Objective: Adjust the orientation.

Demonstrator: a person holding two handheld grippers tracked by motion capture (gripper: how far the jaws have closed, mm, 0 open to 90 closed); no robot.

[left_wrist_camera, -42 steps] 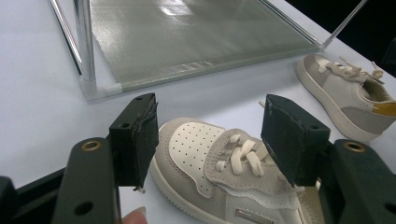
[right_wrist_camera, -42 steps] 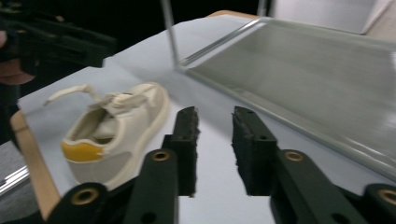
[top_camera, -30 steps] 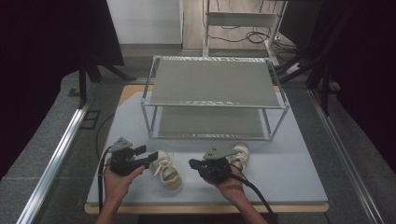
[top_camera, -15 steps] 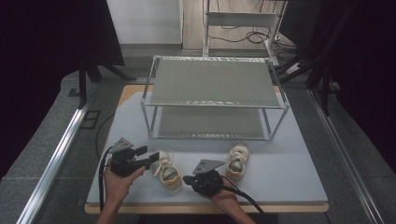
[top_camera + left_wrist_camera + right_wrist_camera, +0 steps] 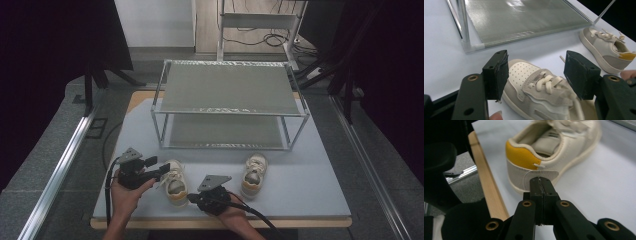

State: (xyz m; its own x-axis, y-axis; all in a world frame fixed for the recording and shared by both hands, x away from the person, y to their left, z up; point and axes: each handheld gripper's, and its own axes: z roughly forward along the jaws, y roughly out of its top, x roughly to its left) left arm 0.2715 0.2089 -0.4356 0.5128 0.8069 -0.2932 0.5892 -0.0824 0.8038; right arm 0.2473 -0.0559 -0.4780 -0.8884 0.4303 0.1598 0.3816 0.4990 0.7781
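Moved: right gripper (image 5: 192, 198) has slid left from the right shoe (image 5: 253, 175) to the left shoe's (image 5: 173, 183) heel, jaws pressed together on nothing.
Left gripper (image 5: 161, 171): jaws wide, straddling left shoe's toe.
Surface: pale blue-grey table (image 5: 320, 185), wooden front edge.
Room: wire shelf rack (image 5: 230, 95) behind shoes; dark curtains.
Writing: none readable.

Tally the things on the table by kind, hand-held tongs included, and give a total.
Shoes: 2, the left shoe and the right shoe
Two-tier metal racks: 1, the rack
Tongs: 2, the left tongs open around the left shoe, the right tongs shut and empty
Total: 5
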